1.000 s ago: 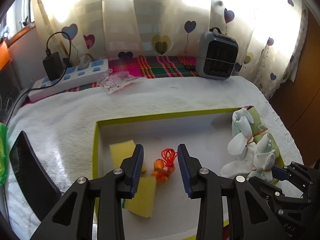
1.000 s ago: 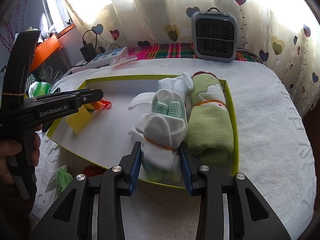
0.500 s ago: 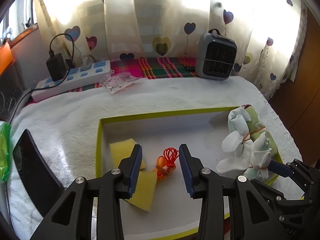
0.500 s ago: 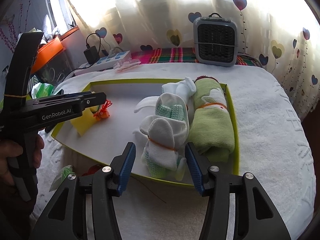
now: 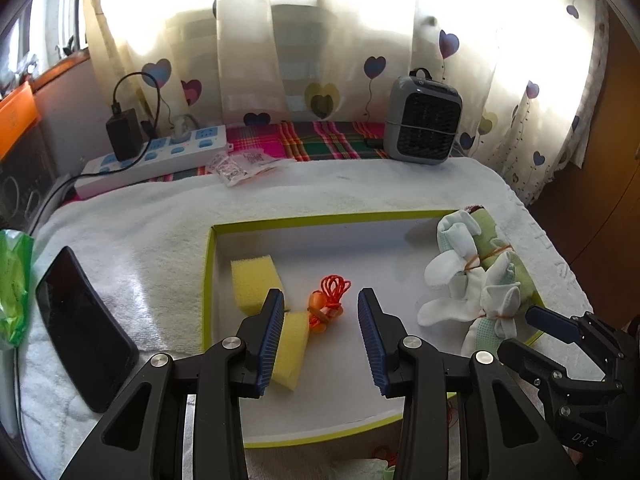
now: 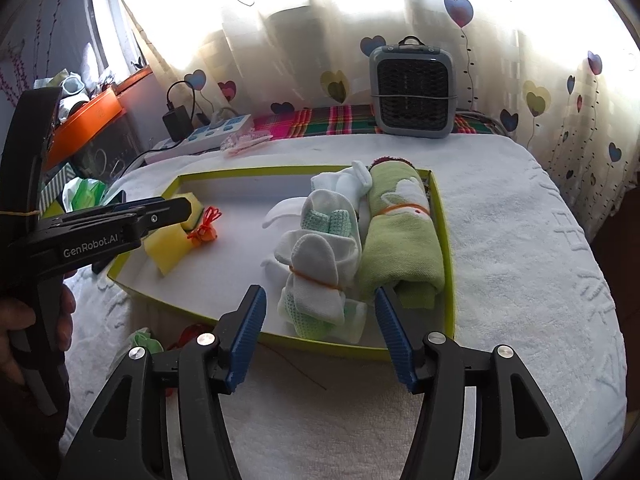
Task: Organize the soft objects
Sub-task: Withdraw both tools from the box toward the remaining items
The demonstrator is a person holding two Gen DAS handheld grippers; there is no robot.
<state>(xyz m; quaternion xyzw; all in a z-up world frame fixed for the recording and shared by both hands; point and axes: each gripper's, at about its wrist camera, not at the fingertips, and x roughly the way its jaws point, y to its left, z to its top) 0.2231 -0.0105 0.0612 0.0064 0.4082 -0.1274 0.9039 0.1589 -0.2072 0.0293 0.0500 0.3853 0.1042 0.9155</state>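
Observation:
A shallow tray with a green rim (image 5: 304,221) (image 6: 448,248) lies on a white towel. In it lie two yellow sponges (image 5: 253,277) (image 6: 170,246), orange corded earplugs (image 5: 326,306) (image 6: 205,232), white sock bundles (image 5: 466,284) (image 6: 320,264) tied with rubber bands, and a rolled green towel (image 5: 516,268) (image 6: 404,232). My left gripper (image 5: 320,332) is open and empty above the earplugs. My right gripper (image 6: 320,336) is open and empty just in front of the nearest sock bundle, at the tray's near edge.
A grey heater (image 5: 422,120) (image 6: 412,88) and a power strip (image 5: 156,156) stand at the back. A black phone (image 5: 84,332) lies left of the tray. Green bags (image 5: 12,276) (image 6: 142,342) lie off the towel. A plastic packet (image 5: 240,164) lies near the strip.
My right gripper has opened off the sock bundle and drawn back, leaving the bundle in the tray. My left gripper has pulled back slightly and stays open.

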